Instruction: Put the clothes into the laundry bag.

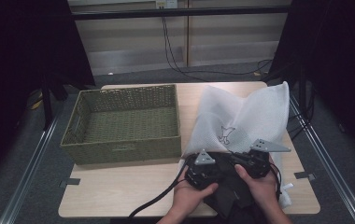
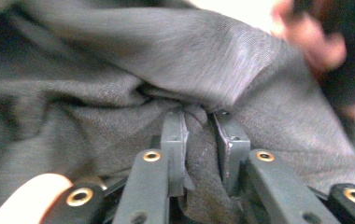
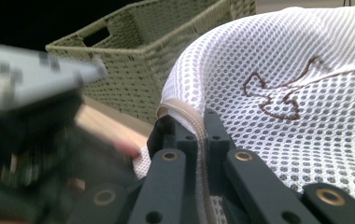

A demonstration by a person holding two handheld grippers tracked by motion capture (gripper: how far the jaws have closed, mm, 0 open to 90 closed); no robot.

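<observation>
Pale wood forms the tabletop (image 1: 119, 186) on which the work is done. Nearest the person, a fold of dark grey knit cloth (image 2: 119, 70) is pinched between the jaws of the left gripper (image 2: 199, 135). Just beside it, the right gripper (image 3: 196, 128) is clamped on the zipped edge of a white mesh laundry bag (image 3: 306, 70), which billows up beyond both grippers. Farther off, past the left gripper, an olive-green woven rectangular basket (image 1: 124, 149) is seen.

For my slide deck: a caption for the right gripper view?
Right gripper fingers pinch the zipper edge of a white mesh laundry bag, green woven basket behind.
</observation>
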